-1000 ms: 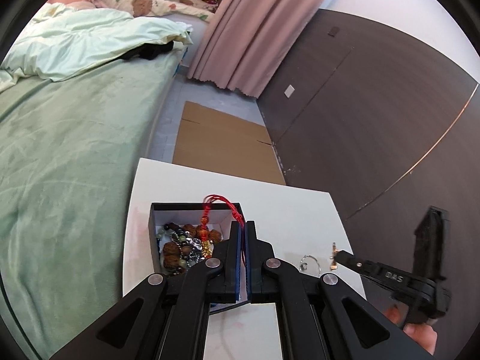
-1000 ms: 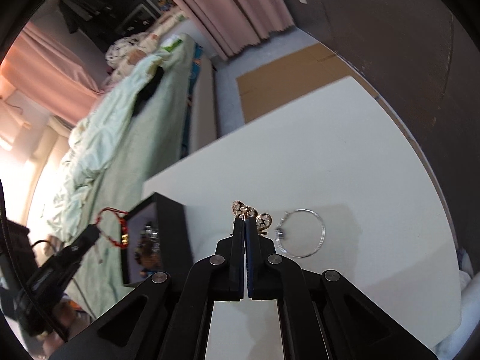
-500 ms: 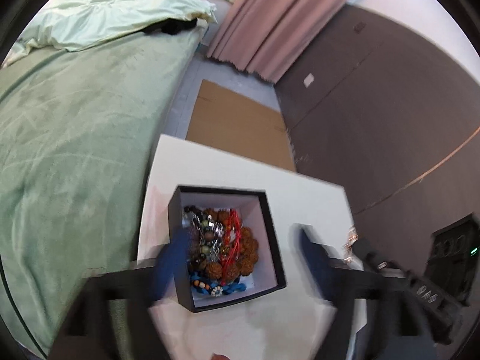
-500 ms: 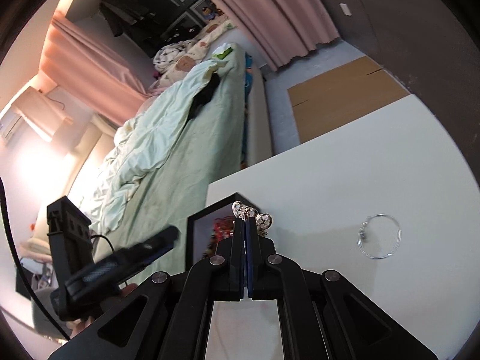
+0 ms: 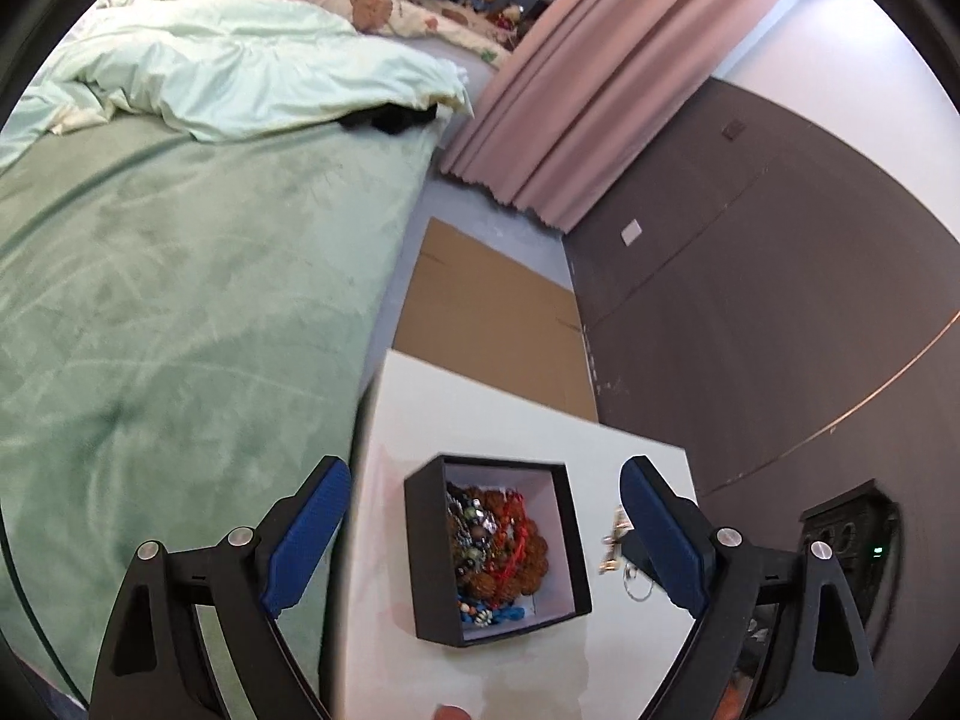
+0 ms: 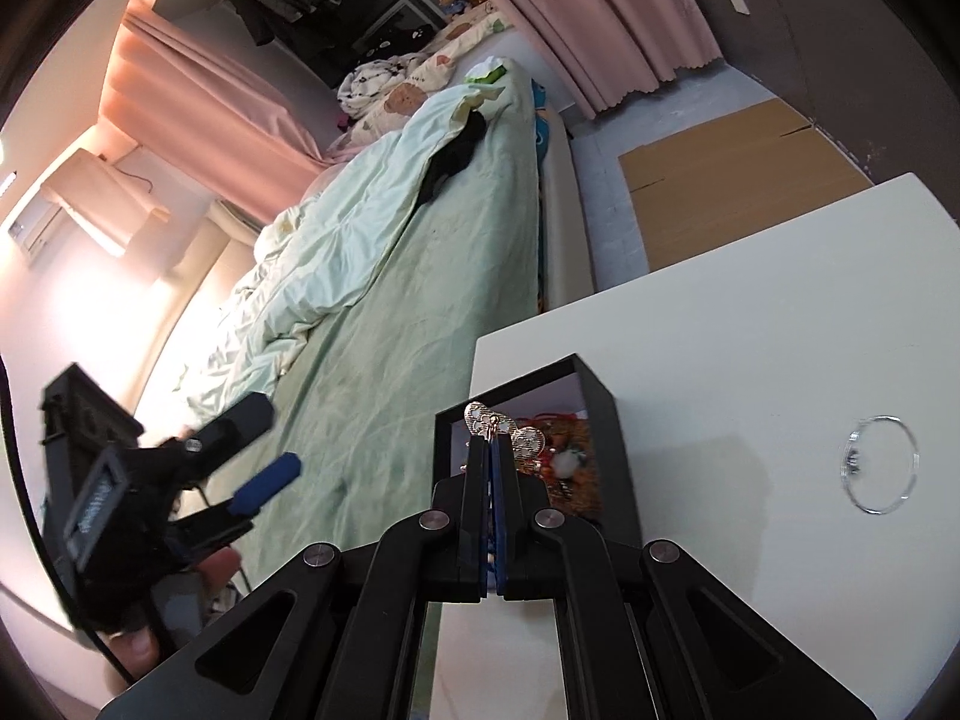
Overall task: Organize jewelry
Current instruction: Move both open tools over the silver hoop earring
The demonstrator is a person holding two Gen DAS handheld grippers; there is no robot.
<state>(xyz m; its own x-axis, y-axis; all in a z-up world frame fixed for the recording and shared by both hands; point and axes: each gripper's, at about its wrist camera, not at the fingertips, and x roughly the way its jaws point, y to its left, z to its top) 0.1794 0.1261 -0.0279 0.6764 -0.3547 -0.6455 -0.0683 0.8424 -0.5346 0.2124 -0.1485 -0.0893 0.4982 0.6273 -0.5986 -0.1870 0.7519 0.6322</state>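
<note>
A black jewelry box (image 5: 426,540) with a white inside stands on the white table (image 5: 480,408); it holds beads and a red cord bracelet (image 5: 510,540). My left gripper (image 5: 480,522) is wide open and empty, high above the box. My right gripper (image 6: 493,450) is shut on a gold butterfly earring (image 6: 501,429) and holds it over the box (image 6: 600,396). The earring also shows in the left wrist view (image 5: 612,543). A thin silver ring bracelet (image 6: 879,462) lies on the table right of the box.
A bed with a green blanket (image 5: 180,300) runs along the table's left side. Brown cardboard (image 5: 486,324) lies on the floor beyond the table. A dark wall (image 5: 780,300) is at the right, pink curtains (image 5: 576,90) at the back.
My left gripper let the red cord bracelet drop into the box, opened wide and rose. My right gripper carried the earring left, from beside the silver ring to over the box.
</note>
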